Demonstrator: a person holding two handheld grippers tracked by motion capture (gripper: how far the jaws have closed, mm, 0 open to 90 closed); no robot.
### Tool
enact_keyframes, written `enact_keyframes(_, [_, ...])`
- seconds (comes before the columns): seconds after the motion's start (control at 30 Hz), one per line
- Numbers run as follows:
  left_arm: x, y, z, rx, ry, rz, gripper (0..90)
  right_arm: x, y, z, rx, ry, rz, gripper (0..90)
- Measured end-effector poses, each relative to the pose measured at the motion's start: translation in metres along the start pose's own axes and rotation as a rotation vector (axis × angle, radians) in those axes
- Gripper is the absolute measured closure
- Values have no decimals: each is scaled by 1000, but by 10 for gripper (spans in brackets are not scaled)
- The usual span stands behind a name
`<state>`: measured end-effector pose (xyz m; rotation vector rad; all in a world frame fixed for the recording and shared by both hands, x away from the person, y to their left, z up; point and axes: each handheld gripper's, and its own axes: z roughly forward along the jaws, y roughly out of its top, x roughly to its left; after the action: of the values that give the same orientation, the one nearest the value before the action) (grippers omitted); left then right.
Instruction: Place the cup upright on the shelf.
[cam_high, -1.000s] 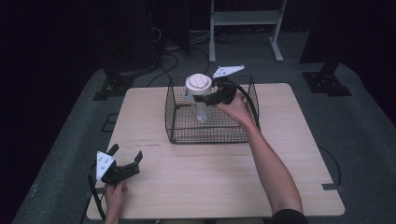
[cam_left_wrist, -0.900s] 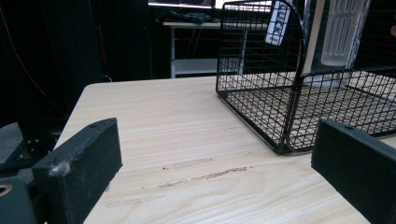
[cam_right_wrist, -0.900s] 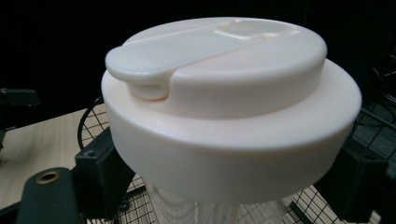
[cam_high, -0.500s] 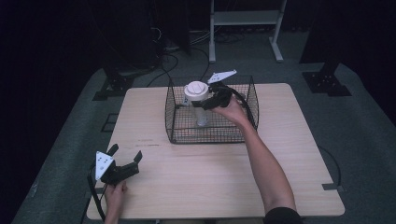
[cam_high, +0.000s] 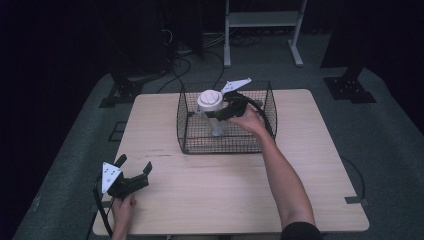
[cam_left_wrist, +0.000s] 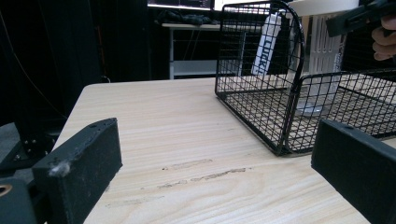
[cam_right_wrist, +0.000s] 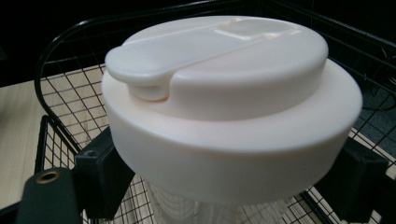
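- Wooden table (cam_high: 320, 165): broad bare surface in front of and to both sides of the basket; dark floor all round its edges.
- Black wire basket (cam_high: 190, 131): sits at the table's far middle, open-topped, its far wall near the far edge.
- Left gripper (cam_high: 134, 171): rests at the near left corner, held from below by a hand (cam_high: 123, 207); jaws wide apart, nothing between them.
- Right gripper (cam_high: 220, 111): arm stretched forward over the basket; jaws clamped under the lid of the bottle.
- Clear bottle (cam_high: 216, 125) with white flip lid (cam_right_wrist: 224, 88): upright inside the basket.
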<state>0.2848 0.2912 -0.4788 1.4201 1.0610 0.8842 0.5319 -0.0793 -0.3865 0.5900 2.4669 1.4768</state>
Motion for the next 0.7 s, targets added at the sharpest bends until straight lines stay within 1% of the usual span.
enact_keyframes(0.13, [0,0,0,0,-1,1,9,0,-4,-4,-7,-3,-5,150])
enact_keyframes(0.2, [0,0,0,0,-1,2,9,1,-7,-6,-14,-8,3,149])
enact_keyframes(0.27, [0,0,0,1,-1,3,9,1,-9,-8,-13,-8,1,148])
enact_keyframes(0.3, [-1,0,0,2,0,4,9,1,-10,-11,-3,-10,-1,147])
enact_keyframes(0.43, [-1,0,0,3,1,6,9,2,-9,-13,23,-16,-17,135])
enact_keyframes(0.6, [-1,0,1,4,2,8,9,3,-10,-14,29,-24,-20,122])
enact_keyframes(0.63, [-1,0,1,4,2,8,9,3,-11,-15,40,-30,-28,119])
enact_keyframes(0.7, [-1,0,1,4,3,8,9,3,-12,-16,36,-28,-26,119])
